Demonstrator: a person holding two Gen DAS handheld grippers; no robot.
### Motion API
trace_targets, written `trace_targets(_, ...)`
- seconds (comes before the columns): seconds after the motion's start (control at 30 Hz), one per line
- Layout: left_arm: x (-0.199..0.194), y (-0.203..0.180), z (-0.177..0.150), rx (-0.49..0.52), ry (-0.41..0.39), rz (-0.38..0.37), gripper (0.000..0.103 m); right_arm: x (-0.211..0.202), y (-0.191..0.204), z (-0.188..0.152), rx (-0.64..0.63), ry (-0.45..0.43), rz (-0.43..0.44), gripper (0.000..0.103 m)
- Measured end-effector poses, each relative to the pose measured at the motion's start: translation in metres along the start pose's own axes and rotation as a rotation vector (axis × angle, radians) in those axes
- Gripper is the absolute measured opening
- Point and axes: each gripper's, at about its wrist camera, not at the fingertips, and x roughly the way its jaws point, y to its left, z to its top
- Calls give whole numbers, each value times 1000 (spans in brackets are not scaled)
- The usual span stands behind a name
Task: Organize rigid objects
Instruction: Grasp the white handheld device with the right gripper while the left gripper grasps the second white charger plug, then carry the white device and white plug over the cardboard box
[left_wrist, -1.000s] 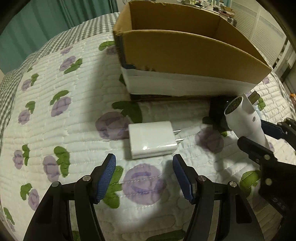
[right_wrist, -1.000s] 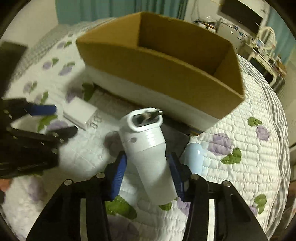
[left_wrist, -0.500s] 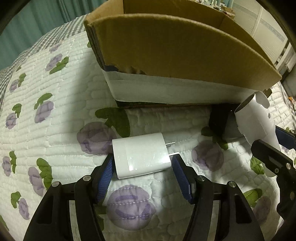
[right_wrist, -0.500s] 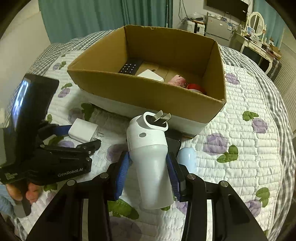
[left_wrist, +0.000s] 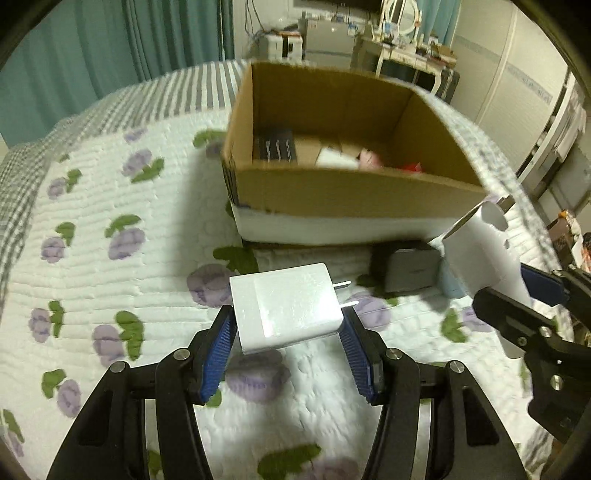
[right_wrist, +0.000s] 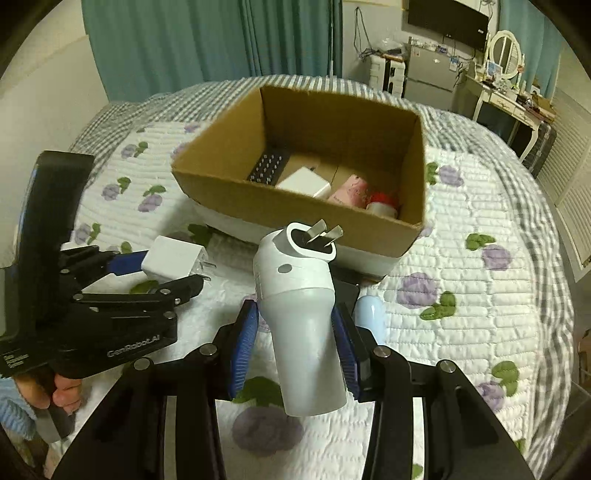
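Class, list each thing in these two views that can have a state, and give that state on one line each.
Left tool: shut on the white square charger, lifted off the quilt.
Right tool: shut on the white cylindrical plug adapter, prongs pointing up.
Cardboard box: open, already holding several items.
Pale blue object: lying on the quilt near the box.

Home bedroom, we judge. Work surface is a bed: white quilted bedspread (right_wrist: 461, 280) with purple flower and green leaf print, grey checked border. Teal curtains (right_wrist: 207, 44) hang floor-length behind it. Against the far wall we see a white vanity table (right_wrist: 513, 99) with an oval mirror (right_wrist: 508, 55), cluttered with small items, a wall-mounted TV (right_wrist: 447, 18), and a small fridge (right_wrist: 430, 77). Louvred white closet doors (right_wrist: 569, 177) on the right.
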Motion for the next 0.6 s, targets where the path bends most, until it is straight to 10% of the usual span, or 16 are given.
trace_targets(0.6, -147, -23, 61, 58, -279, 3, 58, -131, 11, 53, -15, -215, -29, 41)
